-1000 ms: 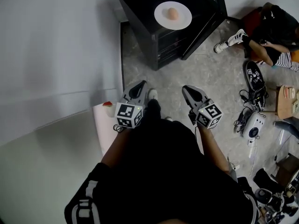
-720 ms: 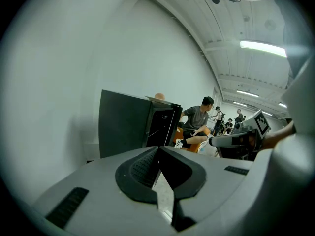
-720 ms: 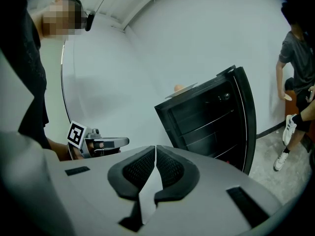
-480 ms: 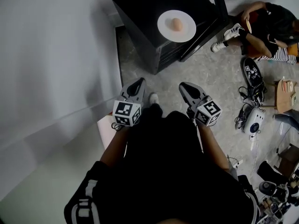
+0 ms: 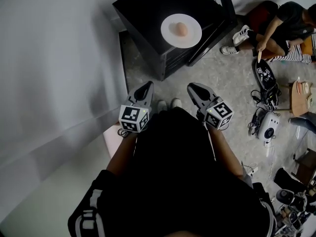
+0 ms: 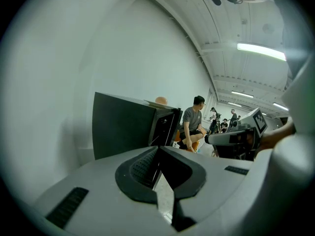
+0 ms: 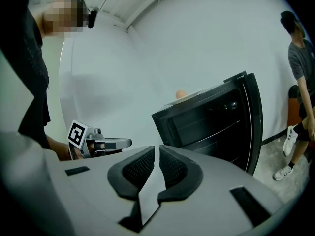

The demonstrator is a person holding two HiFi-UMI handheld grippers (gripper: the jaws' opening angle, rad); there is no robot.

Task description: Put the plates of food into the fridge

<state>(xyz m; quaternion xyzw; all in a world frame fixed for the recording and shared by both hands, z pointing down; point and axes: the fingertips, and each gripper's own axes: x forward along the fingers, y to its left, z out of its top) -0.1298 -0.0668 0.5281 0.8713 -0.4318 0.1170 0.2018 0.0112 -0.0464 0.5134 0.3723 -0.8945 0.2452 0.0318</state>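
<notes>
Two grippers idling at mid-frame, nothing in them.
Left gripper (image 5: 146, 86) and right gripper (image 5: 192, 87) are keeping jaws pressed together; plate (image 5: 193, 33) is sitting on cabinet (image 5: 143, 11), upper centre.

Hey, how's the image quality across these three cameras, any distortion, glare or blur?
Head view: fisheye curves the wall, plate bright against the black cabinet. Left gripper view: dark round vignette, ceiling light glares. Right gripper view: same vignette, cabinet edges bow.

One plate (image 5: 193, 34) (one round food piece (image 5: 181, 29)), one black cabinet (image 5: 148, 9)
</notes>
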